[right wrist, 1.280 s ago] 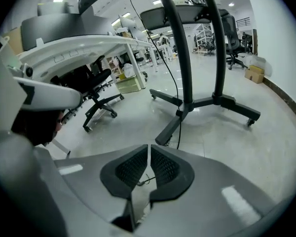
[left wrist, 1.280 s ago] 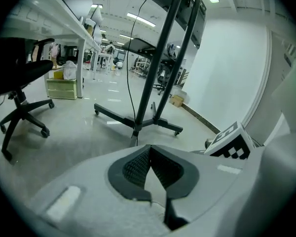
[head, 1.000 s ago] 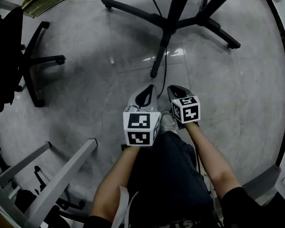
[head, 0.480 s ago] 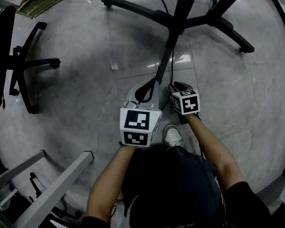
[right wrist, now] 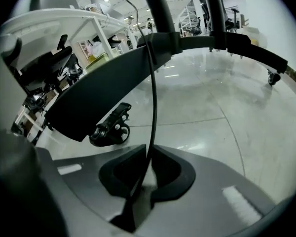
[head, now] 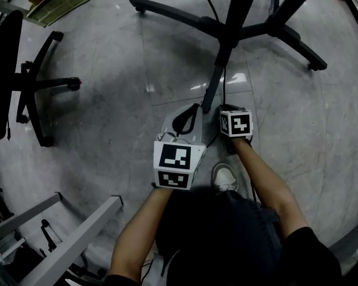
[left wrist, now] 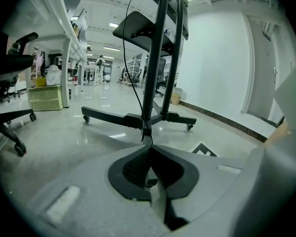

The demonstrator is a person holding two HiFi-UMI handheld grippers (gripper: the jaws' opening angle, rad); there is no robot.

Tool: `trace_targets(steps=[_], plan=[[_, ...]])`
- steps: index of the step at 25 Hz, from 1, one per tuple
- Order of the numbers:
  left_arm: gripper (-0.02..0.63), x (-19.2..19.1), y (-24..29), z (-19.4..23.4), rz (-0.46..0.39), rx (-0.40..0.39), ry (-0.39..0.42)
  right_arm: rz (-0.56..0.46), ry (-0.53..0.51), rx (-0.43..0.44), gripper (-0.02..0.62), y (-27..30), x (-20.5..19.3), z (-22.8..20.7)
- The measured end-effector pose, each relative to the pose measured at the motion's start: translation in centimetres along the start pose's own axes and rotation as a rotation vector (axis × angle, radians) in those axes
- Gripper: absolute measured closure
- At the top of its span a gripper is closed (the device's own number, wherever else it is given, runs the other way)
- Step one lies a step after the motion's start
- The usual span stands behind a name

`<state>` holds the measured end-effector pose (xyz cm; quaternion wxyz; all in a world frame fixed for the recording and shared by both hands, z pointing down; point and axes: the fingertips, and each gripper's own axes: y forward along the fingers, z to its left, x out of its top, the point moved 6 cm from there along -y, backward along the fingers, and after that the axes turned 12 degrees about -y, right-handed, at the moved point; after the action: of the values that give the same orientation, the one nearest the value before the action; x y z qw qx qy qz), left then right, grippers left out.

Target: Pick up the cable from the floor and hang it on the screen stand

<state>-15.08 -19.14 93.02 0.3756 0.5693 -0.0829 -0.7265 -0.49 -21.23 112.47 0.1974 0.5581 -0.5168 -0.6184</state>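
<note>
Pickup step, I'd say. The right gripper (right wrist: 149, 154) has just been closing and is pinching the black cable (right wrist: 153, 107) down low, right by a caster leg of the screen stand (right wrist: 113, 88). The left gripper (left wrist: 150, 148) is clamped shut on nothing, just beside it. Next up is probably lifting the cable without letting it slip, then draping it over the stand.

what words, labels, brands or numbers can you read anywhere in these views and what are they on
No readable text in any view.
marker cubes: only black-and-white square patterns, no letters or digits.
green crate: any print is too small to read.
screen stand and cable: no label or brand visible.
</note>
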Motion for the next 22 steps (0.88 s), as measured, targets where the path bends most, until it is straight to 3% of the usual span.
trace_targets(steps=[3,5,12,22], plan=[[0.604,0.1,-0.1,0.3,-0.003,0.006,0.002,-0.012,0.061,0.006,0.575,-0.1,-0.3,-0.4],[0.604,0.3,-0.3,0.3,-0.001,0.006,0.003,-0.057,0.036,0.013,0.580,-1.0,0.0,-0.2],[0.603,4.9,-3.2,-2.9,0.026,-0.013,0.027,-0.155,-0.191,-0.002,0.581,-9.8,3.6,2.2],[0.603,18.0,-12.3,-10.2,-0.009,-0.047,0.063,-0.224,-0.552,-0.097,0.583,-29.1,12.2,5.7]])
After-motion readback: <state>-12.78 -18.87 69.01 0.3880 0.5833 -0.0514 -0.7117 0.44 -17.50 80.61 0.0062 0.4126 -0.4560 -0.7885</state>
